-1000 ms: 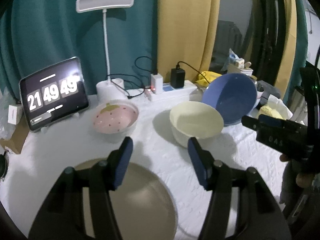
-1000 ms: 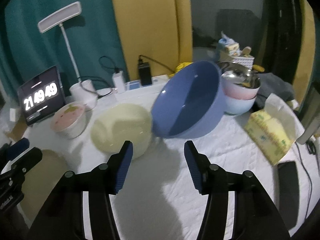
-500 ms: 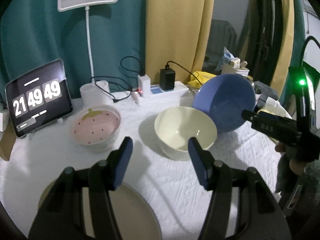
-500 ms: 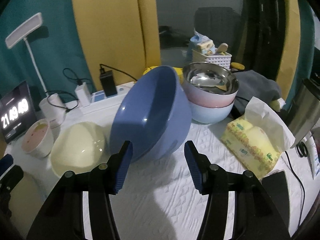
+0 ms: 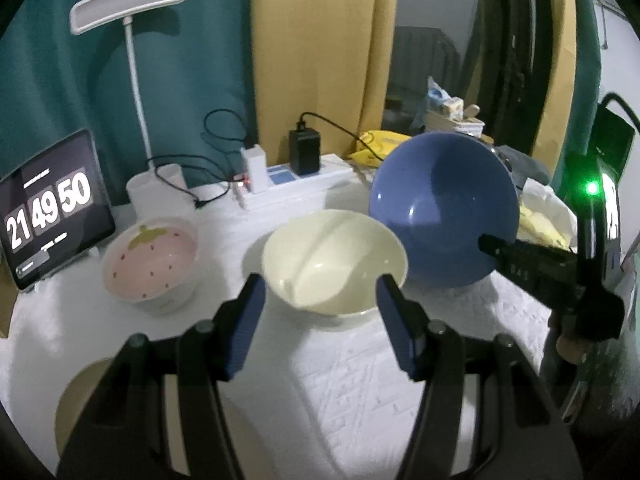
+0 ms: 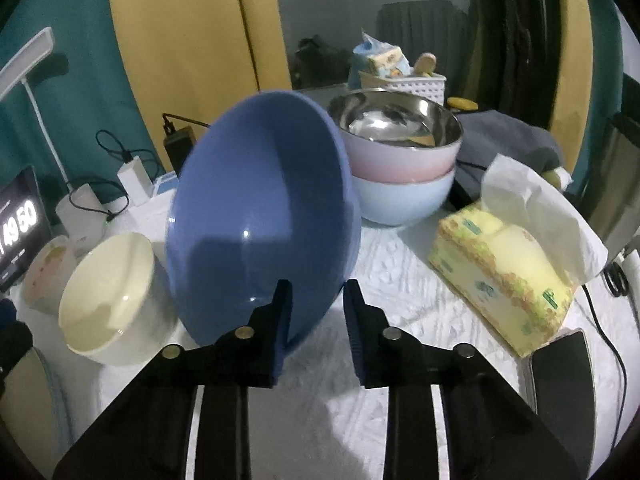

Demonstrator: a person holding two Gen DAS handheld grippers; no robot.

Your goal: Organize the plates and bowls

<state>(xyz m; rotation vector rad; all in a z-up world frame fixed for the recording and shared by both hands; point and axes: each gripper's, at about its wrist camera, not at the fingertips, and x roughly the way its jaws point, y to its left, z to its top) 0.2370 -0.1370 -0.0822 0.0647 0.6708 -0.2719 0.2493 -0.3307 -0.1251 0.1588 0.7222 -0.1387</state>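
Note:
My right gripper (image 6: 316, 312) is shut on the rim of a large blue bowl (image 6: 256, 208) and holds it tilted on edge above the white cloth; the bowl also shows in the left wrist view (image 5: 440, 208). My left gripper (image 5: 320, 312) is open and empty, just short of a cream bowl (image 5: 334, 260) that stands on the cloth and also shows in the right wrist view (image 6: 108, 292). A pink strawberry bowl (image 5: 150, 264) stands left of it. A beige plate (image 5: 80, 396) lies under my left gripper.
A steel bowl (image 6: 394, 120) sits in a stack of a pink and a pale blue bowl at the back right. A tissue box (image 6: 504, 276) and a phone (image 6: 560, 384) lie right. A clock tablet (image 5: 48, 212), lamp (image 5: 128, 0) and power strip (image 5: 288, 188) line the back.
My right gripper closed on the blue bowl's rim and tipped it up on edge. My left gripper moved forward off the plate toward the cream bowl.

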